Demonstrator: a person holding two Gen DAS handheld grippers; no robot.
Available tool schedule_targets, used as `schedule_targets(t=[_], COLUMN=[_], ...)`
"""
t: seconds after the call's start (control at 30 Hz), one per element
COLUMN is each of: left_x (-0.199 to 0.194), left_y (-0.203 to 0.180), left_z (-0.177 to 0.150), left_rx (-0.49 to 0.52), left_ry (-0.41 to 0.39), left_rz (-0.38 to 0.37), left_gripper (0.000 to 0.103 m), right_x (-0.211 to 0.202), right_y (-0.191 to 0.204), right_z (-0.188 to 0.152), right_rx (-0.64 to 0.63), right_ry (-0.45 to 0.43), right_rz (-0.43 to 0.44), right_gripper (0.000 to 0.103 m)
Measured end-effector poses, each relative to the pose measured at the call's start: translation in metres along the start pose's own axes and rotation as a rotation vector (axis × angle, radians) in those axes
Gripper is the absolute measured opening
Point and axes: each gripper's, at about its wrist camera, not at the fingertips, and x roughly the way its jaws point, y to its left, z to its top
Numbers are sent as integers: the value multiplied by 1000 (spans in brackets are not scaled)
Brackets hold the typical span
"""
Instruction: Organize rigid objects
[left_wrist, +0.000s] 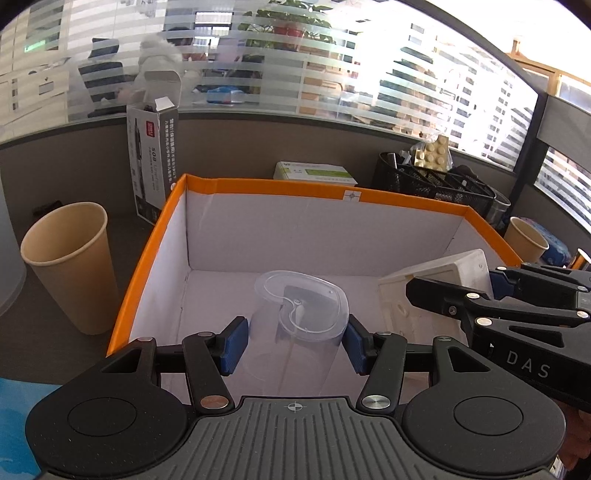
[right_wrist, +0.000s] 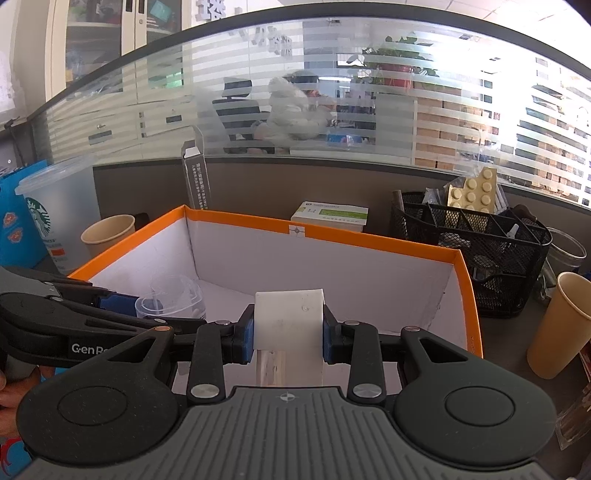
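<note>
So both hands are loaded over the orange-rimmed box (right_wrist: 369, 242) right now. Nearest in the right wrist view, the right gripper (right_wrist: 288, 338) is pinching a white block (right_wrist: 288, 317) squarely between its blue pads, held above the box's near side. The left gripper (left_wrist: 295, 345) has its pads on either side of a clear heart-shaped container (left_wrist: 301, 314); looks like it's gripping it, though the pads seem only barely touching. My take: lower each one until it sits on the box floor before letting go, and keep them apart, clear one toward the left wall, block toward the right. Go gentle, since clear plastic slips easily. Farther back on the table there's a paper cup (left_wrist: 70, 266) and a black mesh organizer (right_wrist: 469, 254) near the far edge.
</note>
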Motion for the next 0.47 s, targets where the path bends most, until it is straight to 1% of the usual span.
schedule_targets(t=[0.23, 0.3, 0.47], left_x=[0, 1, 0], left_y=[-2, -3, -4], left_z=[-1, -1, -2], left_rx=[13, 20, 27], left_ry=[-4, -4, -7], left_rz=[6, 18, 20], left_gripper=[55, 54, 53], right_x=[6, 7, 8], right_y=[4, 6, 7], right_z=[6, 7, 8], right_rx=[-25, -33, -42], right_ry=[33, 39, 49], right_rz=[-15, -18, -22], right_gripper=[30, 30, 30])
